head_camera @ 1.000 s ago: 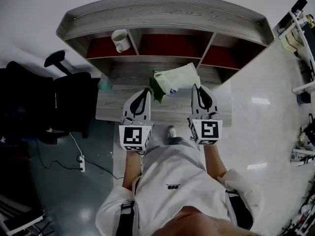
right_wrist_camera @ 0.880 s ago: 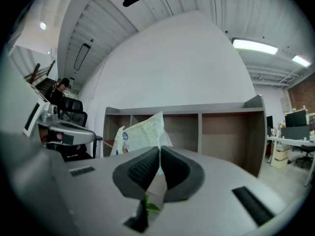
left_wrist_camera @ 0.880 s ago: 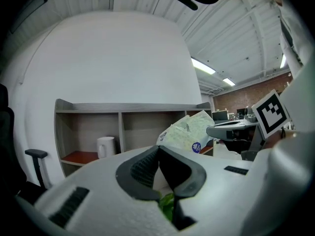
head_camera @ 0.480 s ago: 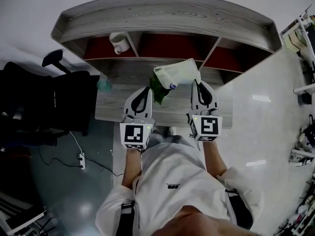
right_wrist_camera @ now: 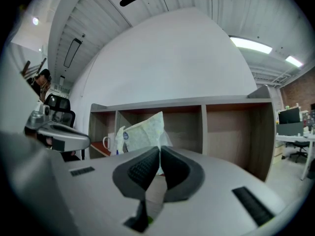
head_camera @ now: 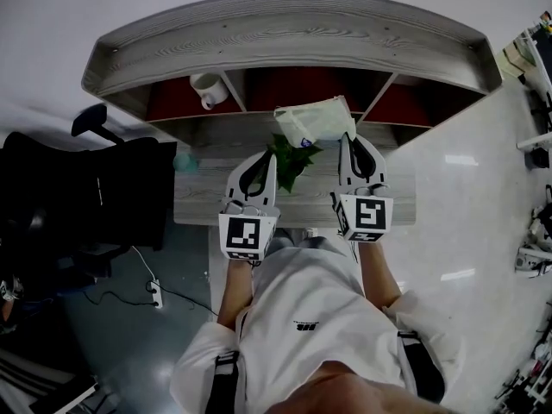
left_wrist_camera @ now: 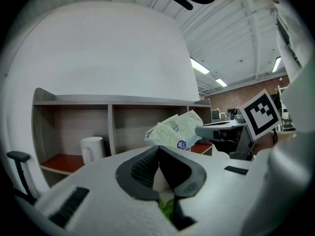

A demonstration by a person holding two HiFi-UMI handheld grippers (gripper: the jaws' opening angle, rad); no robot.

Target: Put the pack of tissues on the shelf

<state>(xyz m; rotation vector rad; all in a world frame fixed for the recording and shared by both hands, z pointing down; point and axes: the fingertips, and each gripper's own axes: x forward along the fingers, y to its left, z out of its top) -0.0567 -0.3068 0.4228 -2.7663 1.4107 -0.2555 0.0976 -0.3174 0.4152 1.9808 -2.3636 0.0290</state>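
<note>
The pack of tissues [head_camera: 315,121], pale green-white plastic with a blue round sticker, hangs in the air just in front of the shelf's [head_camera: 293,33] middle compartment. My right gripper [head_camera: 348,136] is shut on the pack's right edge; in the right gripper view the pack [right_wrist_camera: 142,130] rises from the closed jaws of the right gripper [right_wrist_camera: 160,149]. My left gripper [head_camera: 270,155] is lower left of the pack, with its jaws together on nothing. From the left gripper [left_wrist_camera: 158,147], the pack [left_wrist_camera: 173,132] shows ahead and apart.
A white mug [head_camera: 207,89] stands in the shelf's left compartment. A small green plant [head_camera: 289,158] sits on the grey desk [head_camera: 198,197] between the grippers, under the pack. A black office chair [head_camera: 95,188] stands left of the desk.
Both grippers have moved forward toward the shelf. The tissue pack went with the right gripper and now hangs over the plant, closer to the middle compartment.
</note>
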